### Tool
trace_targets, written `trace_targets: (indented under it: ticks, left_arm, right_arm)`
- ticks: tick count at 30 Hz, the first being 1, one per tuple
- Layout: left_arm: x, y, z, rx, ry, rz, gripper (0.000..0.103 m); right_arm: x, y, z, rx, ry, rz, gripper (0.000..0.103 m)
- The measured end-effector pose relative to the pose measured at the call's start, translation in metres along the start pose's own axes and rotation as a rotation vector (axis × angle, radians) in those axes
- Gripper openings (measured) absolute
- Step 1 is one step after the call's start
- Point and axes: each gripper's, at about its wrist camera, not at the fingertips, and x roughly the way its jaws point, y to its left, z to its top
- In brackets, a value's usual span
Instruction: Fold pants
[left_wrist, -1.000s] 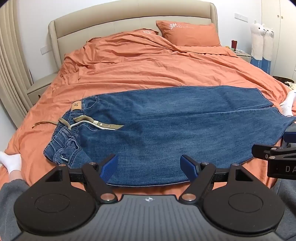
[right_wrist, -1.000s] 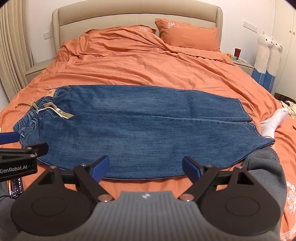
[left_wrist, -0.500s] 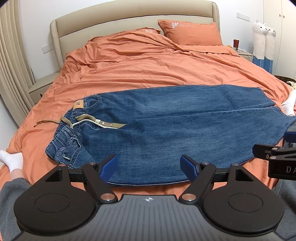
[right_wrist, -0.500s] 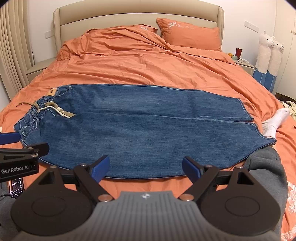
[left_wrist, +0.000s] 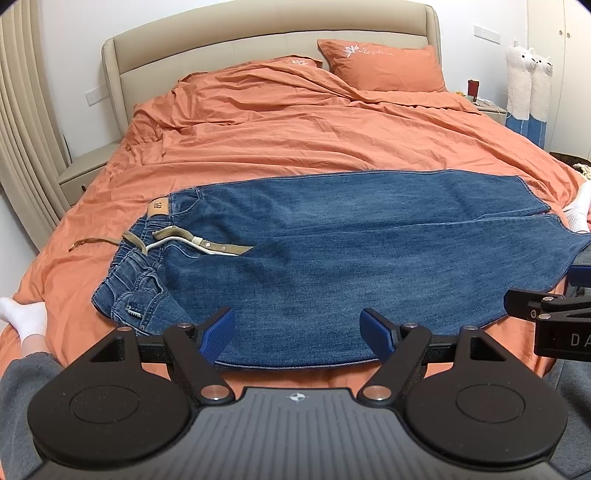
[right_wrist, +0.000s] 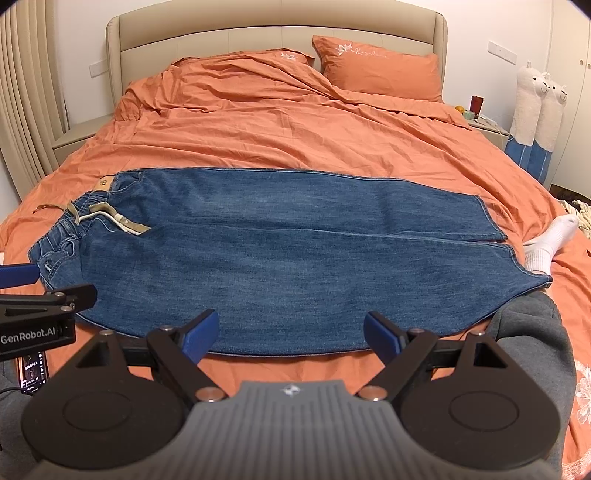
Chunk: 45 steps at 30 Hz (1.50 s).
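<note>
Jeans (left_wrist: 351, 266), one pair, blue denim, laid flat and lengthwise across the near part of the bed (left_wrist: 295, 140), waistband to our left, hems to our right, the two legs side by side and not yet folded one over the other. Left gripper (left_wrist: 297, 334): jaws wide apart, holding nothing, poised just above the near edge of the denim. Right gripper (right_wrist: 291, 332): likewise spread wide and empty, at the same near edge. Belt (left_wrist: 192, 243), tan, partly threaded, its loose end trailing onto the orange duvet (right_wrist: 295, 122). Risks we note: a pinch at the hem may catch only the top layer, or snag the duvet beneath; the loose belt may drag or bunch in the fold; uneven lifting by the two grippers may skew the legs. Our sock-clad foot (right_wrist: 546, 240) lies close to the hems and could trap the cloth.
</note>
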Motion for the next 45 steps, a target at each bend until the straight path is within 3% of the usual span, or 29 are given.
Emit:
trace_targets:
  ticks: [45]
  left_arm:
    - [-0.0019, 0.0001, 0.0003, -0.002, 0.002, -0.001, 0.090]
  right_arm:
    - [-0.0017, 0.0006, -0.0010, 0.006, 0.005, 0.008, 0.082]
